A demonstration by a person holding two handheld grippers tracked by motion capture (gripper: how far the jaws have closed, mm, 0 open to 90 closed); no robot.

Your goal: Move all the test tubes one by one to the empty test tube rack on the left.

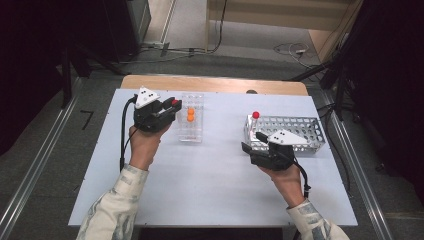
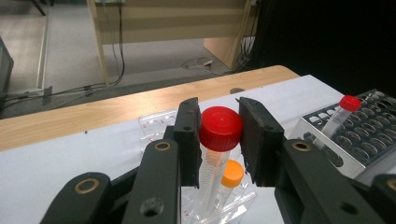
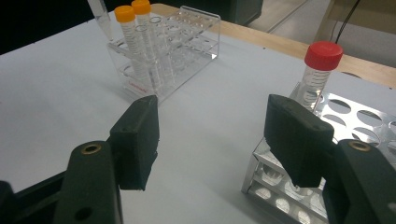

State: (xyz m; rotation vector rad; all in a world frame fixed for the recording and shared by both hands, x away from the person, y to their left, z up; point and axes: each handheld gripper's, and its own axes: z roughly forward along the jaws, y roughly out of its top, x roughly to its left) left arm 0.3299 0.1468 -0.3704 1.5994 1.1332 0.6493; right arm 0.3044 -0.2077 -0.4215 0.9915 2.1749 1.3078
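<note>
High view: white table (image 1: 210,185), left gripper (image 1: 170,107) clamping red-capped tube (image 2: 219,133), right gripper (image 1: 252,141) agape.

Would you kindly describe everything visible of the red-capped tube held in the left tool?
The red-capped tube is a clear plastic tube with printed graduation marks and a ribbed red screw cap. The left tool is shut on it, its black jaws pressing the cap from both sides. The tube stands roughly upright, its lower body reaching down into or just above the clear rack, beside an orange-capped tube. Its tip looks tapered in the right gripper view; whether it is seated I cannot tell.
</note>
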